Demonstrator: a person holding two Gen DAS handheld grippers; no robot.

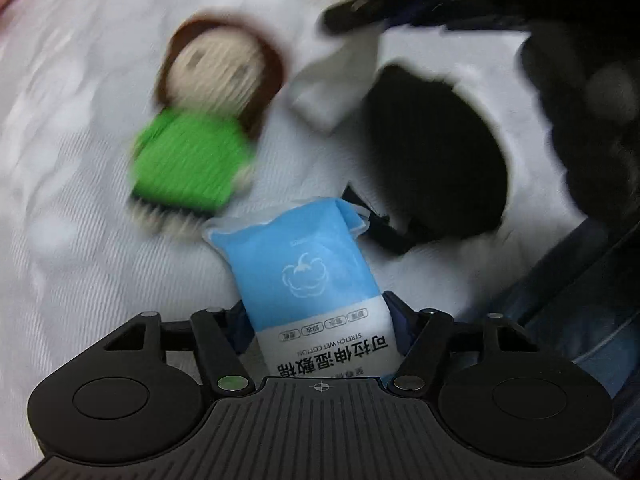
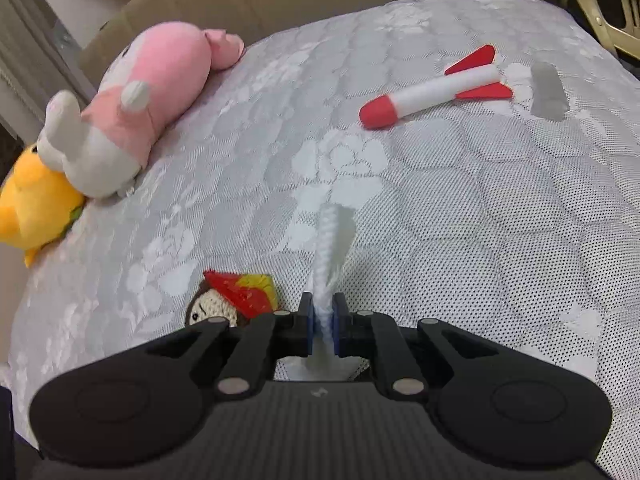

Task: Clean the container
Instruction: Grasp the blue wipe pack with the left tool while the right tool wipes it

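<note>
Left wrist view: the left gripper held a blue wipe packet just beside the crocheted doll. Right wrist view: the right gripper pinched a white wipe above the bed; no container showed. Advisably keep that pinch firm.

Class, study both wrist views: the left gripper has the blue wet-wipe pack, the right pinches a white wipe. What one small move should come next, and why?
Probably carry the white wipe in the right gripper to the container for wiping. It is already pulled out and pinched between the pads, while the left gripper holds the blue wet-wipe pack. No container shows clearly in either view.
</note>
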